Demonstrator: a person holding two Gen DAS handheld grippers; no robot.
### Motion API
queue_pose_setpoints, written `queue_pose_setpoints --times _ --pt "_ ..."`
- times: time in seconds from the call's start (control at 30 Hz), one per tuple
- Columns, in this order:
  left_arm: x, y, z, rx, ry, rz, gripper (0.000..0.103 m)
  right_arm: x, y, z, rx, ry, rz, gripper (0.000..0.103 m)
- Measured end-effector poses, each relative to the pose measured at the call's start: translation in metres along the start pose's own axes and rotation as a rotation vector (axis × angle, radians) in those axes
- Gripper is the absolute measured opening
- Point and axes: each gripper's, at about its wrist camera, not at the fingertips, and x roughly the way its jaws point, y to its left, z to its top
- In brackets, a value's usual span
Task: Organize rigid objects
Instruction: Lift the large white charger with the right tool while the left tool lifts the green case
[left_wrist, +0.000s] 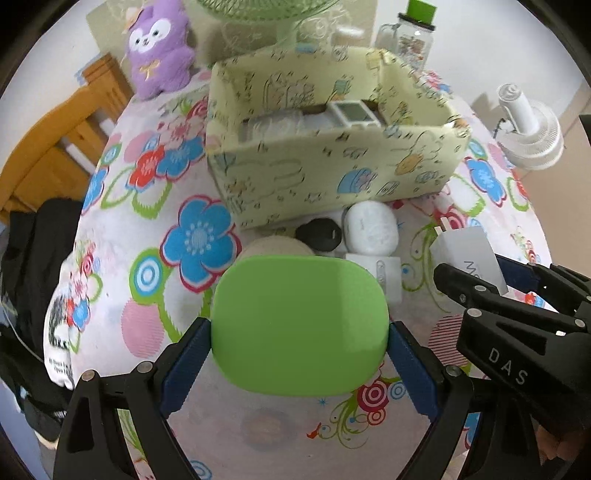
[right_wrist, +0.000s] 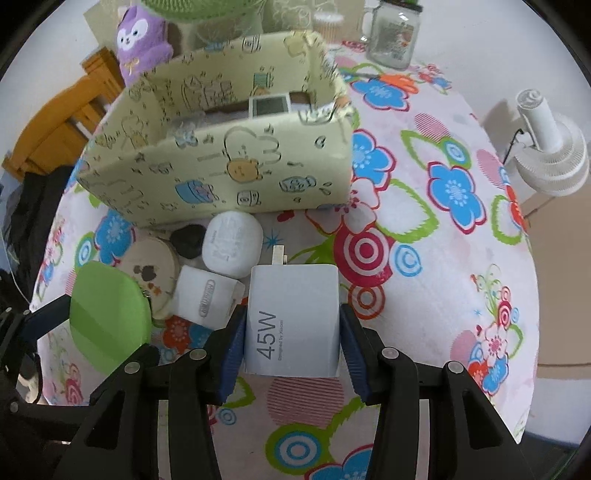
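Note:
My left gripper (left_wrist: 299, 328) is shut on a flat green case (left_wrist: 299, 332), its blue pads pressing both sides, lifted above the flowered tablecloth (left_wrist: 122, 184). My right gripper (right_wrist: 291, 317) is shut on a white 45W charger (right_wrist: 291, 317), prongs pointing away. Beyond both stands a pale yellow cartoon-print box (right_wrist: 221, 166), open on top, with a white-framed item (right_wrist: 267, 105) inside. Before the box lie a white earbud case (right_wrist: 232, 243), a small black object (right_wrist: 188, 240), a round beige pouch (right_wrist: 147, 269) and a small white adapter (right_wrist: 207, 299). The green case (right_wrist: 107, 314) also shows at the left in the right wrist view.
A purple plush (left_wrist: 159, 51), a glass jar with a green lid (left_wrist: 413, 33) and a green fan base stand behind the box. A white desk fan (left_wrist: 528, 133) is off the table's right edge. A wooden chair (left_wrist: 55, 140) and dark clothing (left_wrist: 33, 258) are to the left.

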Motion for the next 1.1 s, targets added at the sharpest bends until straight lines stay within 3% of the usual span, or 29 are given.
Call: queue_pose_setpoints --times 0.53,1.1 --pt "-0.042 0.012 0.007 0.112 -0.098 -0.021 0.095 -0.056 0.028 0.000 0.060 -0.119 -0.027 0.051" --pt "-0.079 0.017 0.015 0.145 -0.173 -0.067 0.095 -0.101 0.041 0.004 0.062 -0.189 -0.085 0.051"
